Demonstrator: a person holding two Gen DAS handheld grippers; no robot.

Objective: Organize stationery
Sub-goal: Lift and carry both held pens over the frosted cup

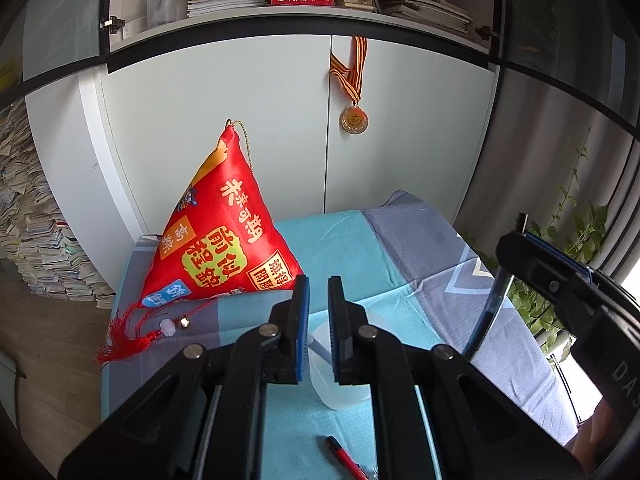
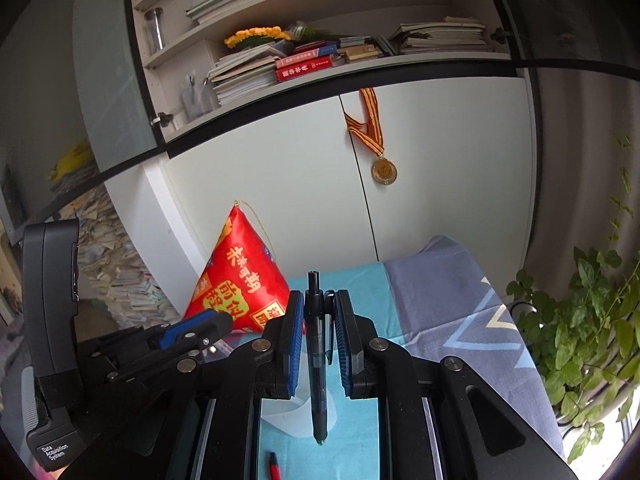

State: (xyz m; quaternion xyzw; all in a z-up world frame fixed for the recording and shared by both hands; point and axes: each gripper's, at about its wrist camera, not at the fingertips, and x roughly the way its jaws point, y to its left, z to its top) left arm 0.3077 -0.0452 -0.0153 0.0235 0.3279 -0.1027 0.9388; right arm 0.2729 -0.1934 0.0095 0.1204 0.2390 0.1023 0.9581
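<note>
Translucent box (image 1: 340, 376) clamped by left gripper (image 1: 318, 308); right gripper (image 2: 318, 320) clenches black pen (image 2: 318, 360).

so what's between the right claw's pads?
A dark retractable pen, held upright, tip down, over a translucent container; clearest in the right wrist view.

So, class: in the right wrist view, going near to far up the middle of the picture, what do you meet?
Red pen on the cloth → dark pen held in the right gripper → white cabinet doors → red books on the shelf.
</note>
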